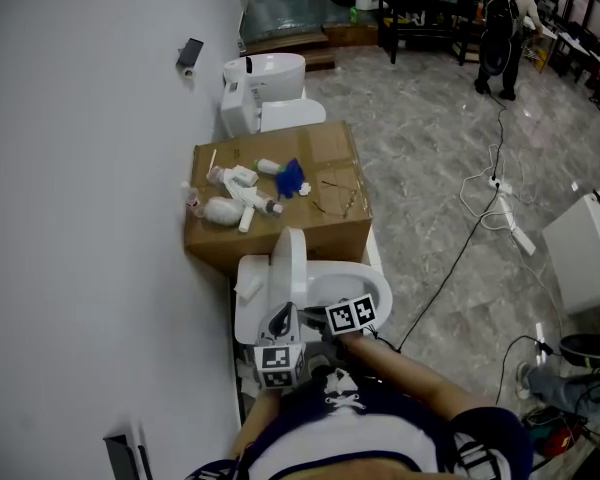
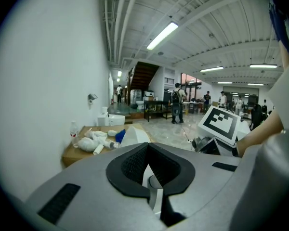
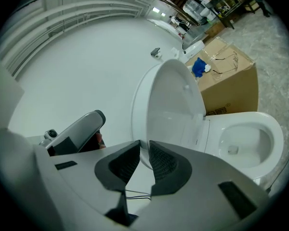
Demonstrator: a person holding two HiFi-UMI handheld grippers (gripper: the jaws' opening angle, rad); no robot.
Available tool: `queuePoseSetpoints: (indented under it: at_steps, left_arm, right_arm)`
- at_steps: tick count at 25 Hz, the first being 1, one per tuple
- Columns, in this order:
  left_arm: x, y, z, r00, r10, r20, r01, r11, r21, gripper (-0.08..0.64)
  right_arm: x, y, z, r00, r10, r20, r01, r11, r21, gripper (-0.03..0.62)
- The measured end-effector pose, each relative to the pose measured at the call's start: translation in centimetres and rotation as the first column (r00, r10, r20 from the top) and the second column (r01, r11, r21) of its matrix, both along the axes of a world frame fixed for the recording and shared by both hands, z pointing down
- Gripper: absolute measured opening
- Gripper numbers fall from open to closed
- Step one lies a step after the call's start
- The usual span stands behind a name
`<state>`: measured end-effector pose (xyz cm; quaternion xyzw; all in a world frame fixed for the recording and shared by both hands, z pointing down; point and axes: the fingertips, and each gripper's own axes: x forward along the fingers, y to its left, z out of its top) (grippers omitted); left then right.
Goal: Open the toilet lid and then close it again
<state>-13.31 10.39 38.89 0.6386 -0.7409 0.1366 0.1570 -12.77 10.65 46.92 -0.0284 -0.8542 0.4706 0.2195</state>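
Note:
The white toilet [image 1: 355, 290] stands against the wall with its lid [image 1: 289, 260] raised upright over the open bowl [image 3: 245, 141]. In the right gripper view the lid [image 3: 171, 105] fills the middle, and its near rim runs down between the dark pads. My right gripper [image 3: 143, 150] is shut on that rim. In the head view the right gripper [image 1: 305, 315] sits at the lid's front edge under its marker cube. My left gripper [image 1: 280, 320] is just left of the lid, shut with nothing in it [image 2: 147, 147]. The lid's top [image 2: 134, 136] shows beyond it.
A cardboard box [image 1: 330, 218] behind the toilet carries bottles [image 1: 230, 208] and a blue object [image 1: 291, 177]. Further back stands another white fixture [image 1: 265, 93]. The white wall [image 1: 80, 218] runs along the left. Cables [image 1: 480, 218] cross the stone floor at the right, near a white cabinet [image 1: 585, 253].

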Motion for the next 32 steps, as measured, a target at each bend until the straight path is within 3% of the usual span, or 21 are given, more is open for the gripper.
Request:
queuePoseSetpoints:
  at_steps: [11,20,32]
  left_arm:
    - [3.0,-1.9,0.0,0.999,0.045,0.005,-0.045,0.999,-0.008,0.006]
    - [4.1,-2.9,0.7,0.999,0.049,0.02,-0.048,0.998,-0.027,0.006]
    - [7.6,-5.4,0.6,0.996,0.085,0.038,-0.083,0.995,-0.054,0.006]
  right_arm:
    - [2.8,-1.3,1.3,0.999,0.051,-0.017,-0.052,0.996,-0.074,0.037]
    - [4.4,-2.2,2.4,0.998,0.038,-0.04,-0.041,0.997,-0.067,0.04]
    - [7.1,-3.3,3.6,0.997,0.027,-0.066,-0.034,0.992,-0.122,0.041]
